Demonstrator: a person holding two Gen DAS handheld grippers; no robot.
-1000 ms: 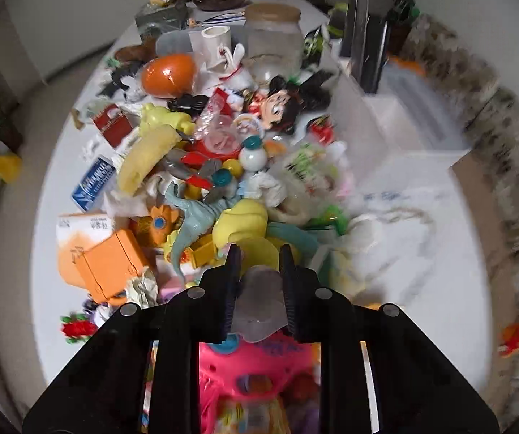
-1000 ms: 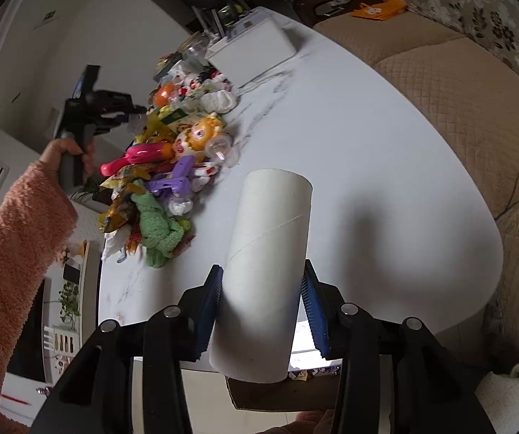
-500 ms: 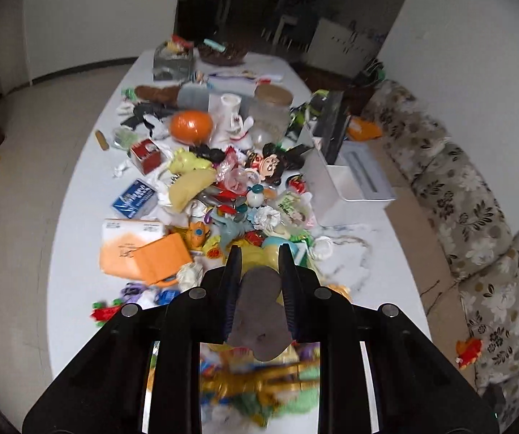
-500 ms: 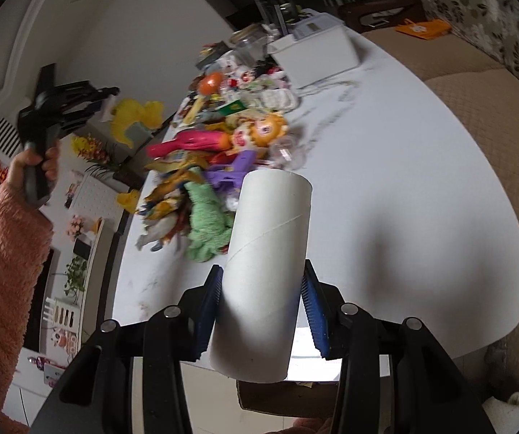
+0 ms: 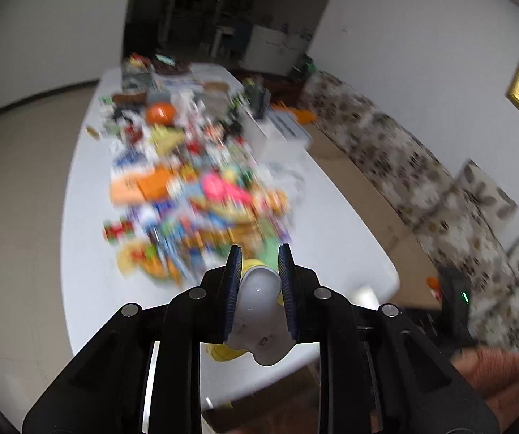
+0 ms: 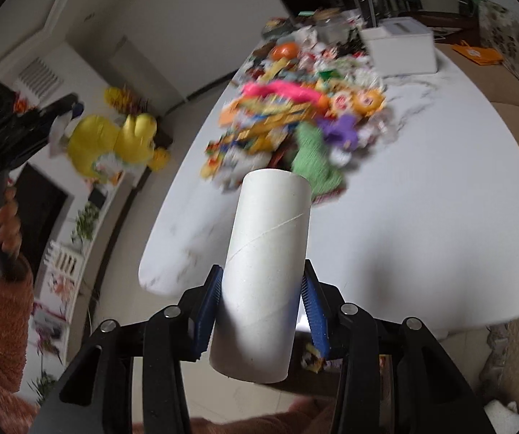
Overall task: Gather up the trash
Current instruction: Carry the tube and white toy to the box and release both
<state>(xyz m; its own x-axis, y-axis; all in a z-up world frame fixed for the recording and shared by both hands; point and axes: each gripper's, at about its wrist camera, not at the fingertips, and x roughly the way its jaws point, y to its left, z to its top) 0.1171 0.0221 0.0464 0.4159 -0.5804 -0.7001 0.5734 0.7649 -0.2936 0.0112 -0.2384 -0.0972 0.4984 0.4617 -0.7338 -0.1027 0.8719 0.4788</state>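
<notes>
Lifted farther from the white table, the left gripper was clamped on a yellow toy; the right gripper gripped a cardboard tube; the sofa was seen clearly only in the left view.

The near end of the white table lies bare, with room to pass along its right side. A jumbled heap of toys and wrappers crowds the middle and left. A white box stands just beyond the heap.
</notes>
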